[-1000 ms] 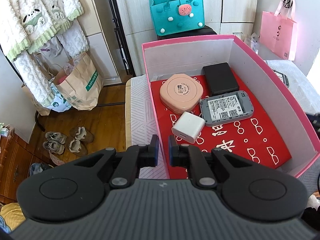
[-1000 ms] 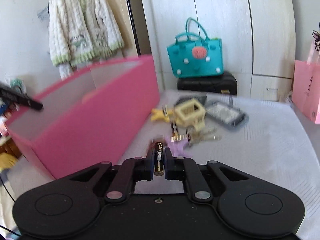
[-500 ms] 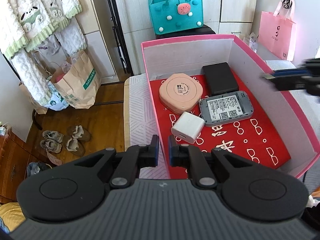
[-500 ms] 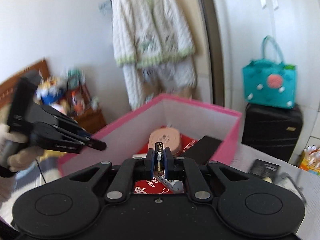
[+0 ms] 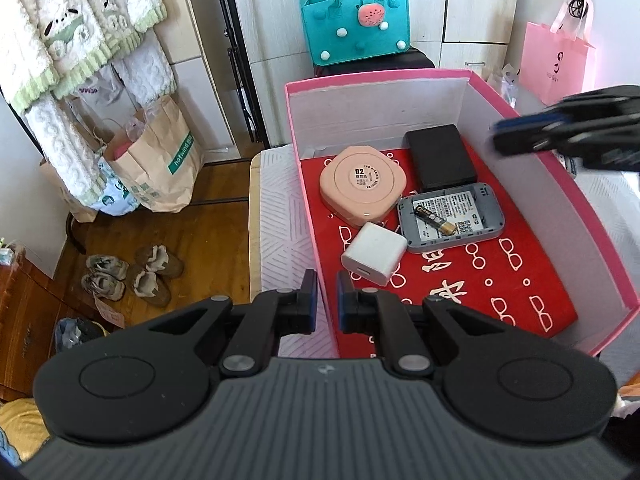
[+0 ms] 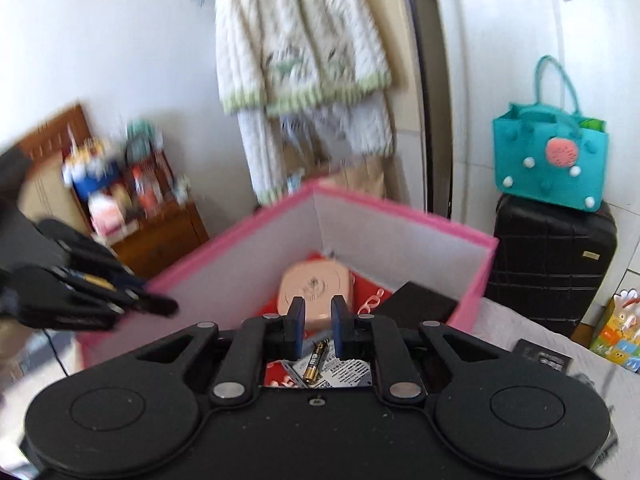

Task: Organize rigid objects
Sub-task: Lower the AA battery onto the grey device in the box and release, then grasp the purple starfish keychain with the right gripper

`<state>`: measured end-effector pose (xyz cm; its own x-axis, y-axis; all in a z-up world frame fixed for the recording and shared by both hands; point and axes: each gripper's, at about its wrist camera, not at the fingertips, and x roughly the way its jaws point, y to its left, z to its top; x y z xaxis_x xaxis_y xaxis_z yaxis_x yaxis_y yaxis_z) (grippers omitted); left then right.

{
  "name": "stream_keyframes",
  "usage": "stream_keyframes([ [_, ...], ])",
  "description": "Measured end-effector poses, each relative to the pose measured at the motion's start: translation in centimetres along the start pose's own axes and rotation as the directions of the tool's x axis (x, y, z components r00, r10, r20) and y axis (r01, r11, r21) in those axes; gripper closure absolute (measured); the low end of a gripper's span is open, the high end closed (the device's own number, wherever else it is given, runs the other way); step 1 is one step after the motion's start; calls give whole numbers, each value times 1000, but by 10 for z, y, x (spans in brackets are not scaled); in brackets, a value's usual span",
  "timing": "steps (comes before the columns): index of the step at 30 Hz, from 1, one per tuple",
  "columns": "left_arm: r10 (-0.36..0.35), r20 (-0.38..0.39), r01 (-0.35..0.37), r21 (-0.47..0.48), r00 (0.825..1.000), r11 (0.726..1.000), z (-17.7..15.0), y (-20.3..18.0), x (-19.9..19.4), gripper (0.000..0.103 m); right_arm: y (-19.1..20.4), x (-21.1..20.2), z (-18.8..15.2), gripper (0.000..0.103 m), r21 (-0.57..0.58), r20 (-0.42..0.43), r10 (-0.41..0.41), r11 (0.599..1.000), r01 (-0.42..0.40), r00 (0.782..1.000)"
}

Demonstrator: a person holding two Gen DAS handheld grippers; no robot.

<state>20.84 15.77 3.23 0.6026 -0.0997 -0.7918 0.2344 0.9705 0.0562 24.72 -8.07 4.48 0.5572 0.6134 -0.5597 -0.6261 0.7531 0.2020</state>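
A pink box (image 5: 600, 236) with a red floor holds a pink round case (image 5: 362, 186), a black block (image 5: 440, 160), a grey router (image 5: 452, 216) and a white charger (image 5: 374, 252). A small battery (image 5: 434, 220) lies on the router; it also shows below my right gripper (image 6: 316, 334) as the battery (image 6: 314, 364). My right gripper (image 5: 520, 136) is open and empty above the box's right wall. My left gripper (image 5: 327, 298) hovers at the box's near left corner, jaws a narrow gap apart, holding nothing.
A teal felt bag (image 5: 356, 20) sits on a black suitcase (image 6: 552, 256) behind the box. A pink paper bag (image 5: 556, 64) is at the back right. Paper bags (image 5: 160, 160) and shoes (image 5: 132, 276) lie on the wooden floor at left. A black item (image 6: 542, 358) lies on the white cloth.
My right gripper swung from the table over the box, opened and let go of the battery, which now lies on the router. The left gripper has stayed put.
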Motion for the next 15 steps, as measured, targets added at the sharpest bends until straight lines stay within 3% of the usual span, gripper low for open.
stream_keyframes([
  [3, -7, 0, 7, -10, 1000, 1000, 0, 2, -1, 94, -1, -37, -6, 80, -11, 47, -79, 997, 80, 996],
  [7, -5, 12, 5, -18, 1000, 1000, -2, 2, -1, 94, -16, -68, -25, 76, 33, 37, -171, 985, 170, 985],
  [15, -13, 49, 16, -57, 999, 998, -8, 6, -2, 94, -45, -81, -99, 71, 132, 1, -165, 978, 164, 986],
])
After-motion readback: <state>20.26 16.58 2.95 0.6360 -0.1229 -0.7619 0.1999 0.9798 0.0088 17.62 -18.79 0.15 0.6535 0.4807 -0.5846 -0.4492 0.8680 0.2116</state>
